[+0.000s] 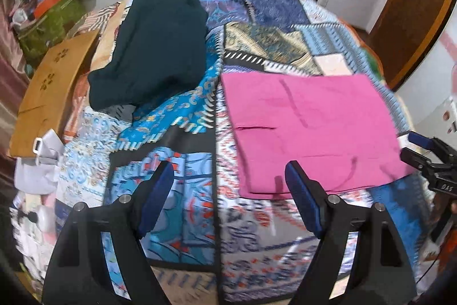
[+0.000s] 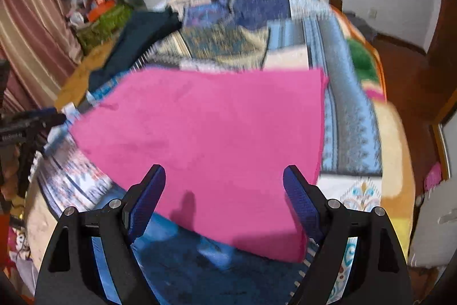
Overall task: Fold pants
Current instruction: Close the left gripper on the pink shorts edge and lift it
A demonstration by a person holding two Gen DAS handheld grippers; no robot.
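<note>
Both grippers stand with their jaws spread wide and nothing between the blue pads. From the left wrist camera, the left gripper hangs over the patchwork bedspread, its right pad just at the near left corner of the pink pants; no cloth is clamped. From the right wrist camera, the right gripper is positioned above the near edge of the same pink pants, the fabric showing in the gap between the pads but not pinched by either one.

The pants lie flat on the bedspread as a roughly rectangular folded panel, with a seam line and a pocket slit visible on the top layer in the left view. A short dark cord trails near the front edge (probably a drawstring, though motion blur makes this uncertain).

The right gripper also appears at the right margin of the left view, just beside the near right corner of the pants. The left gripper likewise shows at the left margin of the right view.

A dark teal garment lies crumpled on the far left part of the bed, well apart from the pants. A wooden board rests along the left side of the bed.
</note>
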